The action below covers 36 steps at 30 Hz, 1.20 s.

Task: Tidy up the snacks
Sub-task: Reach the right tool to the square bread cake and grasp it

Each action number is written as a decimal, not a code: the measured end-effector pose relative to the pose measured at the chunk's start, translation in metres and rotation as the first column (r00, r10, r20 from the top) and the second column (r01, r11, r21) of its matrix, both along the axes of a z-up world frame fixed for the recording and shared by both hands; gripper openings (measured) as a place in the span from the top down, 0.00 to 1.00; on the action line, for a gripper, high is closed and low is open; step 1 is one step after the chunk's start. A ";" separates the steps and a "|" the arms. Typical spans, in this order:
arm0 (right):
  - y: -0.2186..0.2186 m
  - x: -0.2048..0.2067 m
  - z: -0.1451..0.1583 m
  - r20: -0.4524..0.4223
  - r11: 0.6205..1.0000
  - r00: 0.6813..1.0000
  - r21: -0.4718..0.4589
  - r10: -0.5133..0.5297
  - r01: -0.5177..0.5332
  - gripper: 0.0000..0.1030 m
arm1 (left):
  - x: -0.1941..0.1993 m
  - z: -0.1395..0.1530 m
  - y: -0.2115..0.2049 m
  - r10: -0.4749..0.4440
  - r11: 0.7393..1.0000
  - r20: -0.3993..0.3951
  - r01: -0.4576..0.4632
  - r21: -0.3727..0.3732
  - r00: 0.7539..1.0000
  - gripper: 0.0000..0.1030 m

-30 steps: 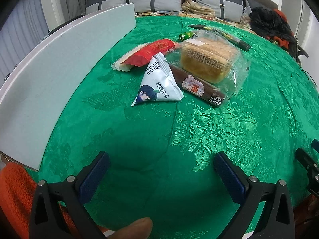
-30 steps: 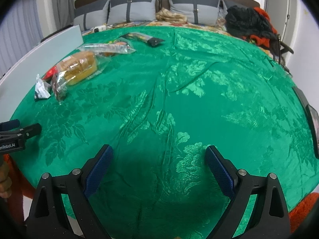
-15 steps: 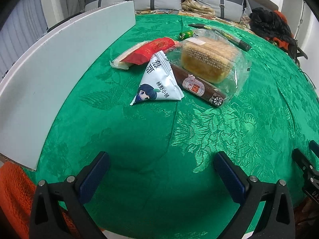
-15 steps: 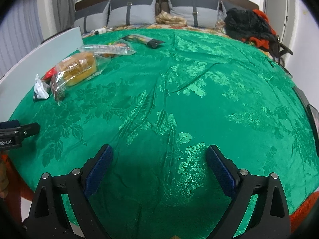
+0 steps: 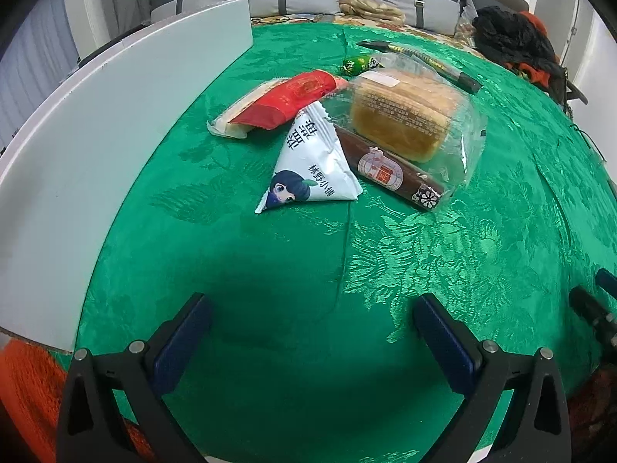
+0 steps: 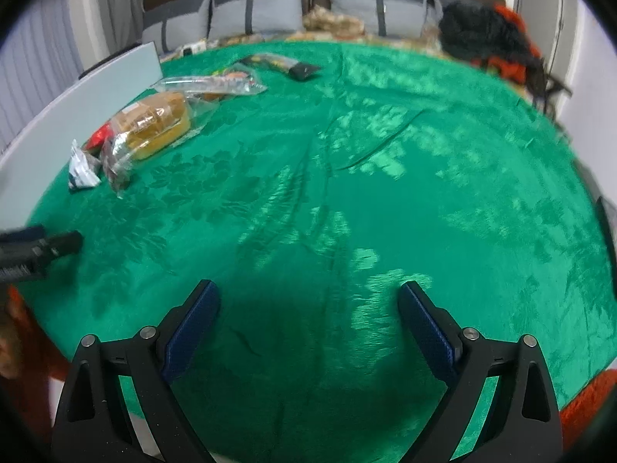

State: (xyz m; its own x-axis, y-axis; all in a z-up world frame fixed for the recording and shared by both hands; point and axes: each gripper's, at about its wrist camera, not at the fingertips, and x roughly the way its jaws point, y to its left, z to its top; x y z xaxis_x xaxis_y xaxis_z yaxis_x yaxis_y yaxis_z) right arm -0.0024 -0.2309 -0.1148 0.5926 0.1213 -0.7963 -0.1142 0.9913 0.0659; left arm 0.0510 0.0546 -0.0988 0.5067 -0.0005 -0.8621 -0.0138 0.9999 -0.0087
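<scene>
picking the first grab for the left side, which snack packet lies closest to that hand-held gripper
The white triangular packet with the cartoon face. It lies nearest the open left hand-held gripper, in front of the red packet, the brown sausage stick and the bagged bread.

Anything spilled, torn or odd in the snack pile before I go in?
Nothing spilled or torn. The snacks lie jumbled: the white triangular packet leans on the red packet, and the brown bar is tucked under the bagged cake.

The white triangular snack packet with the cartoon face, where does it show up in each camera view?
Left wrist view: the white triangular packet lies centre frame, against the bagged bread.
Right wrist view: the same packet sits small at the far left edge.
Shared landmark: the bagged bread, just right of the packet in both.
</scene>
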 end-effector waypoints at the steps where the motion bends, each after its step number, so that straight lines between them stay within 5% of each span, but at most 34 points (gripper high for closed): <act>1: 0.003 0.005 0.005 -0.017 0.998 1.000 0.054 0.014 -0.013 0.06 | 0.000 0.000 0.000 -0.001 1.000 0.003 0.001 0.000 1.000 0.00; 3: 0.018 0.019 0.022 -0.005 0.990 0.998 0.129 0.065 -0.064 0.06 | 0.000 0.000 0.000 0.000 1.000 0.008 0.000 0.001 1.000 0.00; 9: 0.086 0.077 0.080 0.104 0.953 0.961 0.140 0.255 -0.267 0.06 | -0.001 0.000 0.001 -0.009 1.000 0.014 0.009 0.001 1.000 0.00; 13: 0.159 0.140 0.068 -0.031 0.886 0.887 -0.041 0.462 -0.463 0.07 | -0.004 0.000 0.002 -0.013 1.000 0.019 0.013 0.000 1.000 0.00; 16: 0.181 0.159 0.040 -0.144 0.843 0.851 -0.129 0.505 -0.522 0.06 | -0.006 0.000 0.004 -0.019 1.000 0.023 0.019 0.000 1.000 0.00; 19: 0.198 0.165 0.022 -0.158 0.794 0.835 -0.257 0.528 -0.551 0.06 | -0.006 0.000 0.006 -0.025 1.000 0.028 0.025 0.000 0.999 0.00; 22: 0.198 0.173 0.012 -0.168 0.807 0.855 -0.282 0.490 -0.518 0.06 | -0.006 0.000 0.005 -0.015 1.000 0.033 0.015 0.001 0.999 0.00; 25: 0.184 0.179 0.007 -0.172 0.858 0.881 -0.207 0.441 -0.470 0.06 | -0.006 0.000 0.006 -0.013 1.000 0.036 0.013 0.001 0.999 0.00; 31: 0.183 0.186 -0.004 -0.233 0.861 0.868 -0.167 0.439 -0.480 0.07 | -0.006 0.000 0.004 -0.009 1.000 0.036 0.009 0.002 0.999 0.00; 36: 0.148 0.182 0.008 -0.148 0.921 0.912 -0.020 0.383 -0.390 0.25 | -0.005 0.000 0.004 -0.004 1.000 0.039 0.004 0.002 0.999 0.00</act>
